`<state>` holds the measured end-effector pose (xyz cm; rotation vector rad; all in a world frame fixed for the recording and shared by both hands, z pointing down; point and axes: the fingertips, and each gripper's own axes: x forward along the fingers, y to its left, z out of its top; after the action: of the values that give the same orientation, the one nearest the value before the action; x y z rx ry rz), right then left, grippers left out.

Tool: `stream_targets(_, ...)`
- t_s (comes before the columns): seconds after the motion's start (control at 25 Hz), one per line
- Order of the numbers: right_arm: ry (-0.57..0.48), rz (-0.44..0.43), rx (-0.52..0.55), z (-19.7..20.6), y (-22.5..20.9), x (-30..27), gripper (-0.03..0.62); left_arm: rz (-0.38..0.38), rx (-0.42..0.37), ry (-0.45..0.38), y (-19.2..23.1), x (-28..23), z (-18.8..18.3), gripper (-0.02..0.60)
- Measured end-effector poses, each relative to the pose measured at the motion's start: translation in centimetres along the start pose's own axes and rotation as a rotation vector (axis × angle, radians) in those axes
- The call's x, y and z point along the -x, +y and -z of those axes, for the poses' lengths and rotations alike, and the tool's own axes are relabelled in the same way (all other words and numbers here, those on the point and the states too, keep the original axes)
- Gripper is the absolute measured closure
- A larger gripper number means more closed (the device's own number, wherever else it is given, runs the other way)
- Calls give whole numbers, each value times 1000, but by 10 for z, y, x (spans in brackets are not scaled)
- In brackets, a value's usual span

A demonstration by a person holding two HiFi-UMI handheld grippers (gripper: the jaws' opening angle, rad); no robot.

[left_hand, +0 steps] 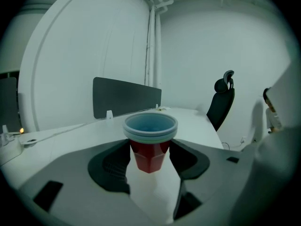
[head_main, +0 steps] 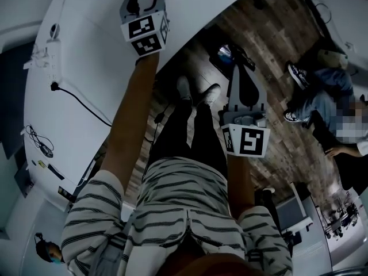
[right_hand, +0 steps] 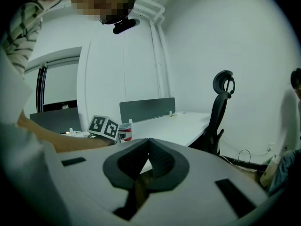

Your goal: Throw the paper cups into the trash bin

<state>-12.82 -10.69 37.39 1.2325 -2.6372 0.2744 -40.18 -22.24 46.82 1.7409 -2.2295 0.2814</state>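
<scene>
While the left gripper reached out over the white desk, its two dark pads stood on either side of a red paper cup and pressed against the cup's walls. The cup was upright, with a pale rim and a bluish inside. Its base showed clear of the desk surface below it. In the head view only the blue rim of the cup showed, at the very top edge, just past that gripper's marker cube.

Right gripper: jaws pressed together at the tips, nothing between them. In the head view it was held low over the wood floor, beside the person's leg and well apart from the left gripper.

Surroundings noted:
- A grey divider panel stood upright on the desk behind the cup.
- A black office chair stood at the far right end of the desk.
- A white power strip lay on the desk, near the left edge of the head view, with a black cable running from it.
- A second person sat at the right of the head view.
</scene>
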Motion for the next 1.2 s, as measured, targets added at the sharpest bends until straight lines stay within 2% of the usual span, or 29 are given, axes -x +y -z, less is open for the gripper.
stream_targets(0.32, -8, 15, -53, -9, -7, 19, 585, 9, -14, -22, -12, 30, -13, 302)
stream_targets(0.72, -25, 36, -54, -18, -14, 47, 585, -3, -49, -50, -30, 66, -23, 302)
stream_targets(0.88, -35, 41, -55, -22, -18, 61, 585, -23, -98, -99, -38, 83, -33, 302)
stream_targets(1.04, -42, 48, -58, -23, -24, 72, 585, -38, -129, -92, -43, 96, -32, 304)
stream_targets(1.2, -61, 55, -63, -25, -32, 82, 585, -43, -167, -105, -54, 102, -60, 304)
